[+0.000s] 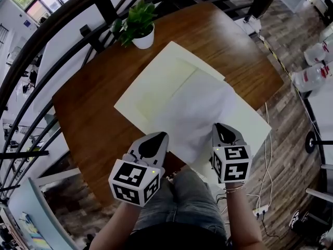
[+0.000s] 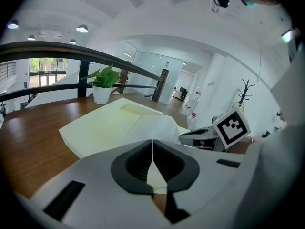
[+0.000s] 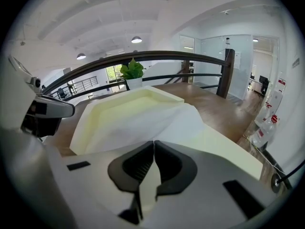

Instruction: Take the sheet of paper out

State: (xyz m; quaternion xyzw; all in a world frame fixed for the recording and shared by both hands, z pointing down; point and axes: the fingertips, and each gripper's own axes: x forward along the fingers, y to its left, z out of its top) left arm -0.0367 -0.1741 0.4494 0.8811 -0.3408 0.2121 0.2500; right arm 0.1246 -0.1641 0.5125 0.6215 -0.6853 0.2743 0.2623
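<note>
A white sheet of paper (image 1: 192,111) lies half out of an open pale-yellow folder (image 1: 156,79) on a brown wooden table (image 1: 86,113). My left gripper (image 1: 158,136) is shut on the sheet's near left edge, and my right gripper (image 1: 219,125) is shut on its near right edge. In the left gripper view the jaws (image 2: 152,143) meet with the paper (image 2: 157,127) running into them, and the right gripper (image 2: 209,136) shows beside it. In the right gripper view the closed jaws (image 3: 153,143) pinch the sheet (image 3: 157,116), which rises off the folder (image 3: 124,106).
A potted green plant (image 1: 136,24) stands at the table's far edge. A dark curved railing (image 1: 57,20) runs along the far and left sides. Plastic bottles (image 1: 312,66) and white cables (image 1: 266,176) are on the floor at the right. The person's knees (image 1: 182,197) are at the near edge.
</note>
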